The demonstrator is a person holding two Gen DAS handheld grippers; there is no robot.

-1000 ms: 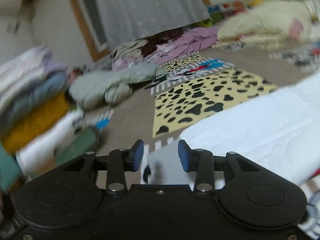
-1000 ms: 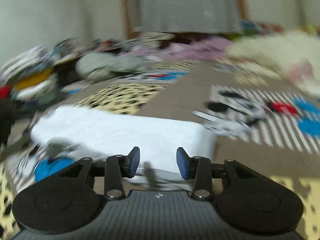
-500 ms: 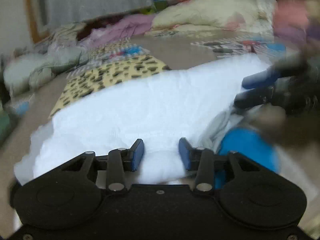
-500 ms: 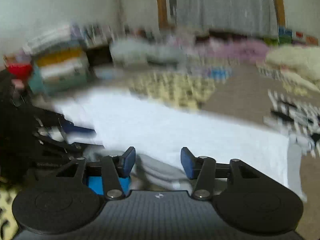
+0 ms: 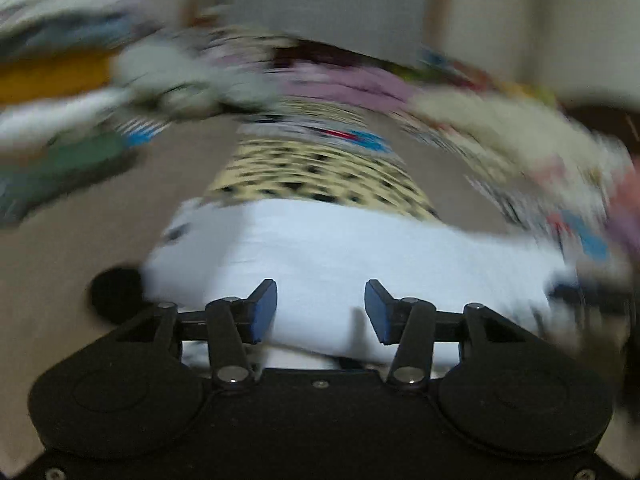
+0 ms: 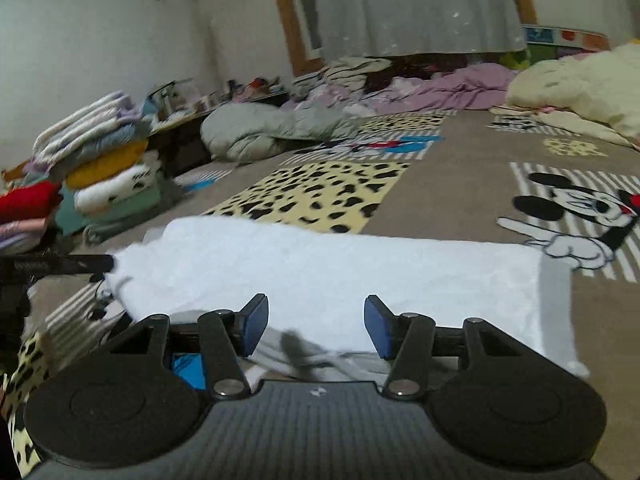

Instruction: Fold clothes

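- A white garment (image 6: 328, 268), folded into a long band, lies flat on a brown patterned carpet (image 6: 460, 200) and runs left to right just ahead of both grippers.
- Its right end sits beside a cartoon mouse print (image 6: 576, 216) on the carpet; its far edge overlaps a yellow panel with black spots (image 6: 320, 192).
- A grey layer of cloth (image 6: 320, 356) with a dark cord shows under the near edge of the white garment, next to a patch of bright blue (image 6: 186, 368).
- The right gripper (image 6: 316, 324) has its blue-padded fingers spread wide, with nothing between them; it hangs at the near edge of the garment.
- The left gripper (image 5: 320, 308) is also spread wide and empty, over the near edge of the same white garment (image 5: 340, 264). This view is heavily blurred.
- At the left edge of the right wrist view, a dark, blurred part of the other tool (image 6: 60, 266) reaches the garment's left end.
- Further left stands a stack of folded clothes (image 6: 104, 168) in white, blue, yellow and green, with a red item (image 6: 28, 200) beside it.
- Behind lie a grey-green bundle (image 6: 256, 132), purple bedding (image 6: 440, 88) and a cream duvet (image 6: 580, 84).
- A pale curtain (image 6: 412, 8) hangs on the far wall.
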